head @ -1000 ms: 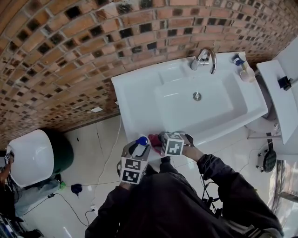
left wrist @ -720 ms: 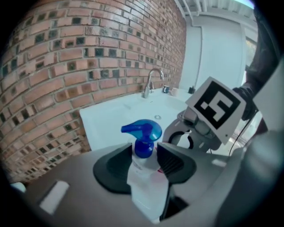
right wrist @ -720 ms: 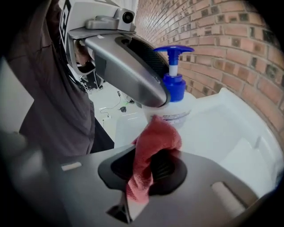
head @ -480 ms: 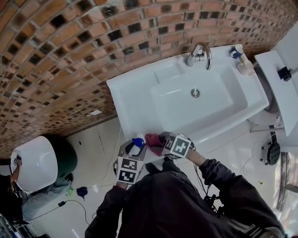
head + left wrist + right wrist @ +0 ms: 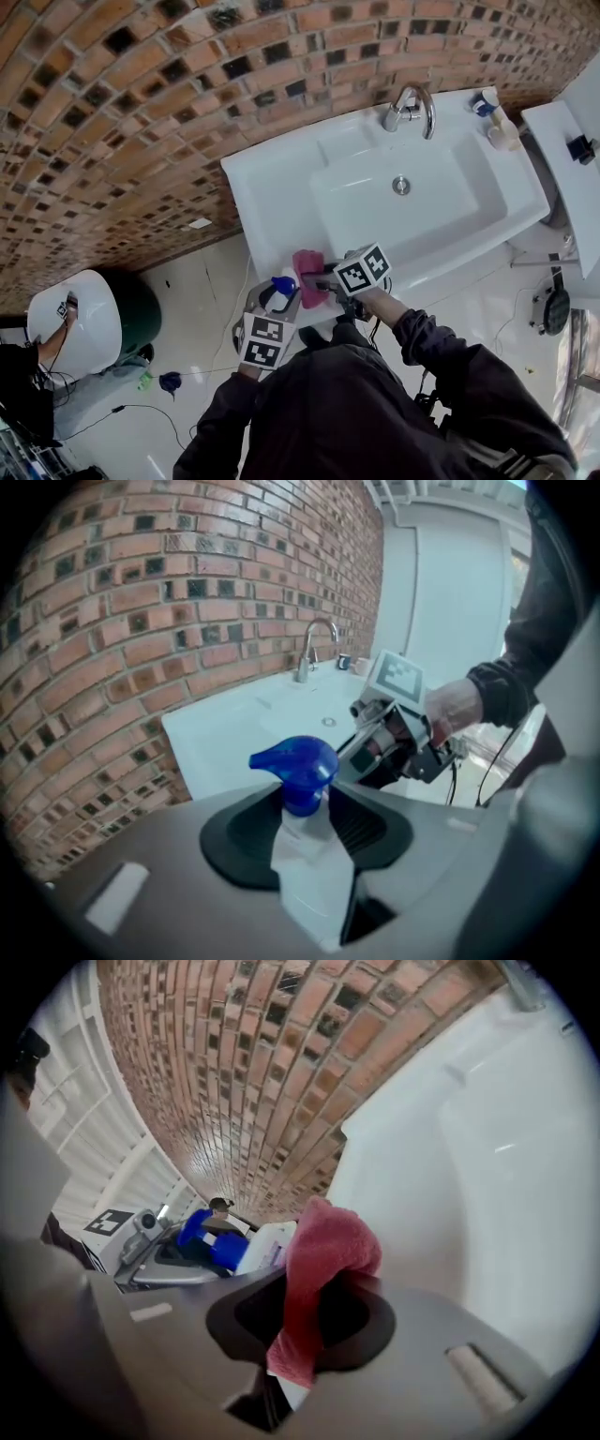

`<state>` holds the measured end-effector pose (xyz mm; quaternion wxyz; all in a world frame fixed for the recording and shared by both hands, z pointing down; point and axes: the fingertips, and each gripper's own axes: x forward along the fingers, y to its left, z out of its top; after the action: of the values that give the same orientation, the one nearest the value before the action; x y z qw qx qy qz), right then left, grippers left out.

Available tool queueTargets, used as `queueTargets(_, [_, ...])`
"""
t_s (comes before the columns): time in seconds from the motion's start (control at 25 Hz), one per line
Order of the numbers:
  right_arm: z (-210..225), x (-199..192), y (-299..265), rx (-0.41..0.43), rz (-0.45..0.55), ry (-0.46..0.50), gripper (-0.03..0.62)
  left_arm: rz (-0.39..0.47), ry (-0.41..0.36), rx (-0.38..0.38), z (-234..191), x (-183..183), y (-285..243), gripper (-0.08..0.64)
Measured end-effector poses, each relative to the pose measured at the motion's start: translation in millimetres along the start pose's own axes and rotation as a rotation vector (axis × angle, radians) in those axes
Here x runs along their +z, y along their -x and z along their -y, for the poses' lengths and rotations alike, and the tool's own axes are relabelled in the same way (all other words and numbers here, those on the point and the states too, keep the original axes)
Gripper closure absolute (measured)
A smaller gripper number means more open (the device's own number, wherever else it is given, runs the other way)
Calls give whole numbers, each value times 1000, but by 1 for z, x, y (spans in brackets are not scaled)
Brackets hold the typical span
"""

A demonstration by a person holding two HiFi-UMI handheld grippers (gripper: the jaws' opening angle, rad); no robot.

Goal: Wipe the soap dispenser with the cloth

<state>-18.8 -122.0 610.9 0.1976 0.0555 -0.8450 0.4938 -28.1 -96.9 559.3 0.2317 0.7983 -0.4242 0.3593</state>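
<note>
Because the sink [image 5: 281, 187] lies only partly under the work, which sits at its near left corner, a drop is the main risk. The soap dispenser [image 5: 307, 850] is carried in the air with no desk beneath it. A sideways push from the wipe could twist it out of the grip and send it onto the basin edge or the tiled floor.

Second risk: the cloth [image 5: 323, 1260] is pinched by a fold only, with most of it standing loose above the pads. Drag against the bottle could pull it free.

Third risk: pressure on the blue pump head [image 5: 295, 759] could squirt soap onto the cloth.

Left tongs [image 5: 279, 296]: wide apart but clamped on the dispenser's white body. The jaws have just been closing a little with the bottle between them, and the pump head stands above the pads.

Right tongs [image 5: 309, 1321]: closed on the red cloth, holding nothing else. The cloth is just beside the dispenser's top; I cannot confirm contact.
</note>
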Motion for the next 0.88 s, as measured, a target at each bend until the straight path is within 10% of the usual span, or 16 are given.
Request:
queueTargets(0.36, [39, -30, -22, -244, -335, 354, 531, -14, 6, 22, 2, -4, -4, 396])
queueTargets(0.6, [21, -30, -16, -281, -329, 550, 531, -6, 21, 79, 3, -3, -4, 396])
queueTargets(0.88, [2, -27, 9, -249, -270, 560, 531, -94, -172, -102, -3, -8, 0, 428])
